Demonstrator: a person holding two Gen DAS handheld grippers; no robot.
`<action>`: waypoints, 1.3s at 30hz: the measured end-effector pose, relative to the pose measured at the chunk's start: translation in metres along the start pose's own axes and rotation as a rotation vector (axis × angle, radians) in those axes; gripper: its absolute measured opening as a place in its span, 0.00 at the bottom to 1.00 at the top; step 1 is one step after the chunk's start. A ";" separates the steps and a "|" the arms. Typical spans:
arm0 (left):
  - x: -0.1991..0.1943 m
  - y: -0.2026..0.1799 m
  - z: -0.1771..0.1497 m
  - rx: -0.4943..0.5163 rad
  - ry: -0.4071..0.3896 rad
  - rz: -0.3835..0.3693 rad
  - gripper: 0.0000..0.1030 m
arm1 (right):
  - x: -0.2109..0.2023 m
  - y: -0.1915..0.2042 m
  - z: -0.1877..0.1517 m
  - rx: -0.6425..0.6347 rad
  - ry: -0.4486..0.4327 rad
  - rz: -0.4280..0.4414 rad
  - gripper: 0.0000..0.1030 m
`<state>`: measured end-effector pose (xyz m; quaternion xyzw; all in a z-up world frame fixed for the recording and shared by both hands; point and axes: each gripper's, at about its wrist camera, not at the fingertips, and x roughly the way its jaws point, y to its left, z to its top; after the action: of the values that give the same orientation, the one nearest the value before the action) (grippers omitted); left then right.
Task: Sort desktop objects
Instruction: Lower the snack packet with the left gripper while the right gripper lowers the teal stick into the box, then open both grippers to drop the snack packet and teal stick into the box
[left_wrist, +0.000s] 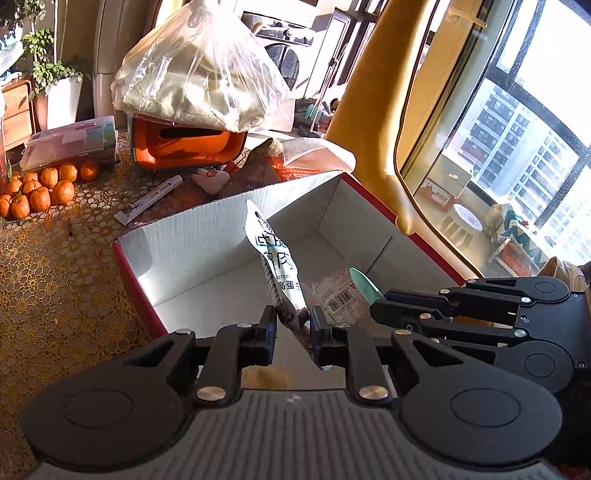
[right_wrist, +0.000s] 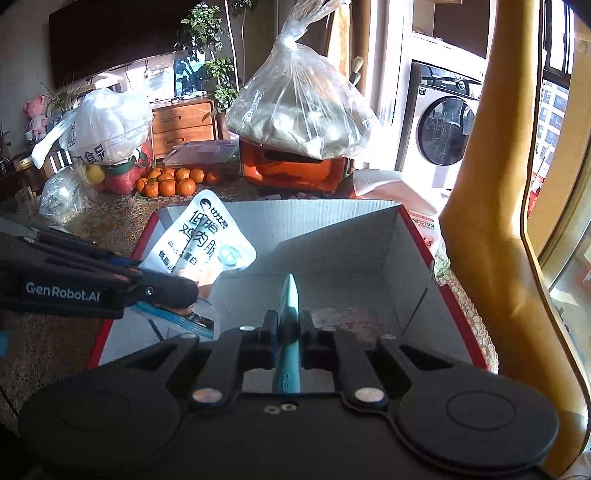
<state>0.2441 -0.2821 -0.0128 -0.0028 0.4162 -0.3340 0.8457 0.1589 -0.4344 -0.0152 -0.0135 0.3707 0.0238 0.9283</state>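
On the lace-covered table (left_wrist: 55, 280), a white snack packet (left_wrist: 275, 254) is pinched by the left gripper (left_wrist: 293, 325) and a teal knife (right_wrist: 290, 306) by the right gripper (right_wrist: 288, 332), over the open red-edged white cardboard box (left_wrist: 207, 236).

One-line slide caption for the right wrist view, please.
Right claw shut on a teal knife over the open cardboard box, beside the left claw gripping a snack packet.

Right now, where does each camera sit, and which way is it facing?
Left wrist: on the left gripper, looking down into the box; it holds the snack packet; the right gripper shows at right.
Right wrist: on the right gripper, facing the same box; it holds a teal tool; the left gripper shows at left.
Shared: box, packet, teal tool, oranges, bagged orange container.
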 end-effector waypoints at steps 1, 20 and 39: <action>0.005 0.001 0.002 -0.001 0.012 0.000 0.17 | 0.003 -0.001 -0.001 -0.004 0.007 -0.001 0.10; 0.074 0.006 0.013 0.032 0.190 -0.001 0.17 | 0.056 -0.008 -0.006 0.016 0.158 0.044 0.05; 0.094 0.008 0.018 0.042 0.363 0.005 0.17 | 0.059 -0.016 -0.008 0.051 0.190 0.062 0.22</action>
<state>0.3019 -0.3341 -0.0696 0.0762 0.5552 -0.3355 0.7572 0.1965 -0.4488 -0.0613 0.0194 0.4579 0.0415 0.8878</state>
